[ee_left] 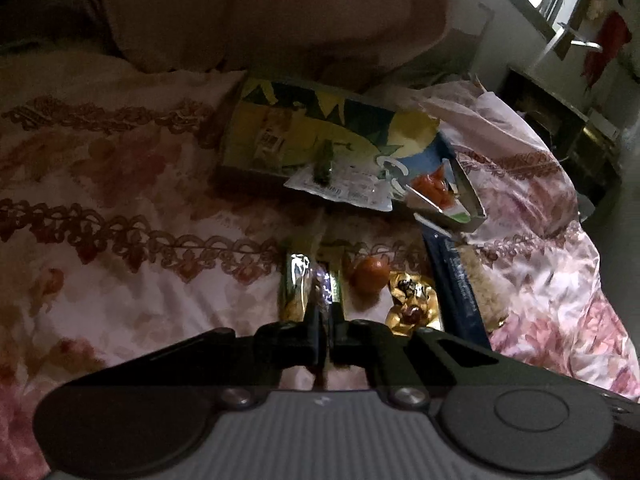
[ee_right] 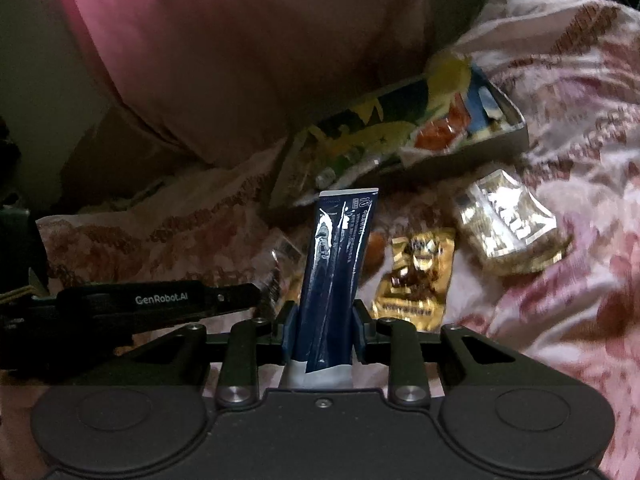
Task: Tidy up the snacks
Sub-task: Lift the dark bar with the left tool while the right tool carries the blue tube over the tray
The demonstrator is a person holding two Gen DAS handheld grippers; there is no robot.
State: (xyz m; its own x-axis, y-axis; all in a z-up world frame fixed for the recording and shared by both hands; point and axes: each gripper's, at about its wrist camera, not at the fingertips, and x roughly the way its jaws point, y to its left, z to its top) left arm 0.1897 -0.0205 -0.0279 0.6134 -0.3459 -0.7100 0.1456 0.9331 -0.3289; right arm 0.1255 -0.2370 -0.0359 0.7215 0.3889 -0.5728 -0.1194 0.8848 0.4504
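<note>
R gripper (ee_right: 324,330): jaws clenched on a blue packet (ee_right: 340,248), held upright, lifted off the bed (ee_right: 560,320). In the L view the same packet shows at right, edge-on.

L gripper (ee_left: 326,312): jaws closed tight on a thin foil sachet (ee_left: 322,284) w/ purple print, low over the bed; can't tell if it is lifted or just pinched in place.

Just past the L jaws: a clear-and-gold wrapper (ee_left: 294,288) to the left, a small orange (ee_left: 370,276) to the right, then a gold pack (ee_left: 412,304) beside the blue packet. R view also shows a bigger clear bag (ee_right: 508,224) w/ gold print, apart to the right.

Farther: an open tin (ee_left: 320,132), yellow/green/blue print, lying on the bed; a clear pouch (ee_left: 344,184) and a red-orange pack (ee_left: 434,186) sit in or at its rim, can't tell which. Pink pillow (ee_right: 240,60) behind.

Step, prob.: both hands loaded, mid-carry toward the tin. Next calls for bringing each item over the tin's opening, lowering, then releasing; blue packet is long, so likely needs tilting flat to fit. Loose items remain on the bed, so task seems part-done.
</note>
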